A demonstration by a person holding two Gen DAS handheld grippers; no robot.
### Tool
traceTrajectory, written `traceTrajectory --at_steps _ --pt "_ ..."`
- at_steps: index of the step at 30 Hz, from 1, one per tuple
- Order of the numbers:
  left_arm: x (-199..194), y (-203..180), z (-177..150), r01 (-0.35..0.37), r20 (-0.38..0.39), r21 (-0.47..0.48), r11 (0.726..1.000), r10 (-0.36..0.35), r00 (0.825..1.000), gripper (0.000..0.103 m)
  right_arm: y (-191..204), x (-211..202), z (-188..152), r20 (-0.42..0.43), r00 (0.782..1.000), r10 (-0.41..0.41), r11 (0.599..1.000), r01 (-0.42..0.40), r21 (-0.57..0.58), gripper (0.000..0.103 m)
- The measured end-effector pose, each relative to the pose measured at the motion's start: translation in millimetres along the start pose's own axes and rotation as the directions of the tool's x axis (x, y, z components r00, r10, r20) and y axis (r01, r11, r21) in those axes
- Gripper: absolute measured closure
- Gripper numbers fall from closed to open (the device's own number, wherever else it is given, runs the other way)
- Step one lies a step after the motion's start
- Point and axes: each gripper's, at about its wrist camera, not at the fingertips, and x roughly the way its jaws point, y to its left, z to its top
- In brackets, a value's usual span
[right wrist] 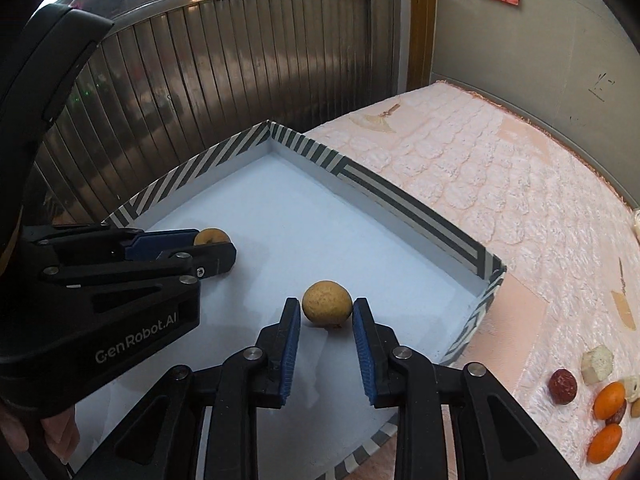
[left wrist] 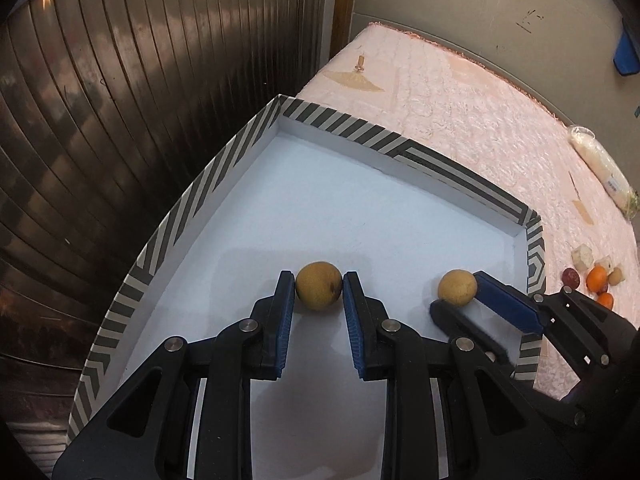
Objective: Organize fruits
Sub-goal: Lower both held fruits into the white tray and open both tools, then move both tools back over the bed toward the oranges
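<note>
A shallow white box with a striped rim lies on a pink mattress. My left gripper is shut on a round tan fruit resting on the box floor; the same fruit peeks out behind its fingers in the right wrist view. My right gripper is open around a second tan fruit on the box floor; small gaps show on both sides of it. A pile of loose fruits lies on the mattress to the right: oranges and a dark red fruit.
A ribbed metal shutter stands behind the box on the left. A grey wall borders the mattress. A clear bag of white stuff lies at the mattress's far right. Pale cut chunks sit beside the fruit pile.
</note>
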Motion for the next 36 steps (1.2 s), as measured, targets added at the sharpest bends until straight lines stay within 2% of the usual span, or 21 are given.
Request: traceTrajectory --at_steps 2,4,6,8,10,15,18,22,26,32,36 --pt "-1 0 -1 -0.003 0.001 -0.001 1.0 0.003 1.0 0.079 2 0 0 0.001 1.0 0.012 1.0 -0.012 -0.003 0.066" --pt "-3 0 -1 0.005 0.007 -0.008 1.0 -0.005 1.0 0.079 5 -3 -1 0.012 1.0 0.004 1.0 -0.004 0.003 0.065" --pt "-6 4 -2 0.014 0.01 -0.024 1.0 -0.014 1.0 0.072 5 -9 -3 0.024 1.0 0.0 1.0 0.0 0.012 0.064" --pt "-14 8 -3 0.048 0.032 -0.051 0.998 -0.046 0.998 0.039 3 -17 -5 0.037 0.999 -0.008 1.0 0.007 0.029 0.064" --pt "-27 9 -5 0.077 0.072 -0.067 0.995 -0.073 0.995 0.031 0 -30 -9 0.061 0.998 -0.017 0.999 0.014 0.05 0.064" --pt "-56 -3 -8 0.088 0.15 -0.052 0.995 -0.079 0.985 0.031 -10 -72 -24 0.146 0.984 -0.098 0.991 0.083 0.103 0.063" --pt "-73 -24 -13 0.117 0.189 -0.008 0.993 -0.113 0.975 0.031 -22 -101 -39 0.191 0.963 -0.189 0.976 0.163 0.143 0.053" --pt "-89 -61 -22 0.152 0.209 0.077 0.985 -0.165 0.964 0.031 -48 -131 -61 0.186 0.932 -0.31 0.939 0.27 0.213 0.053" --pt "-94 -102 -31 0.205 0.187 0.154 0.967 -0.232 0.955 0.031 -73 -153 -82 0.161 0.906 -0.391 0.899 0.338 0.277 0.053" --pt "-86 -153 -43 0.246 0.133 0.231 0.941 -0.281 0.95 0.031 -112 -184 -116 0.129 0.871 -0.475 0.84 0.405 0.36 0.053" --pt "-81 -180 -51 0.256 0.11 0.27 0.928 -0.294 0.949 0.031 -133 -198 -135 0.102 0.862 -0.496 0.812 0.419 0.407 0.053"
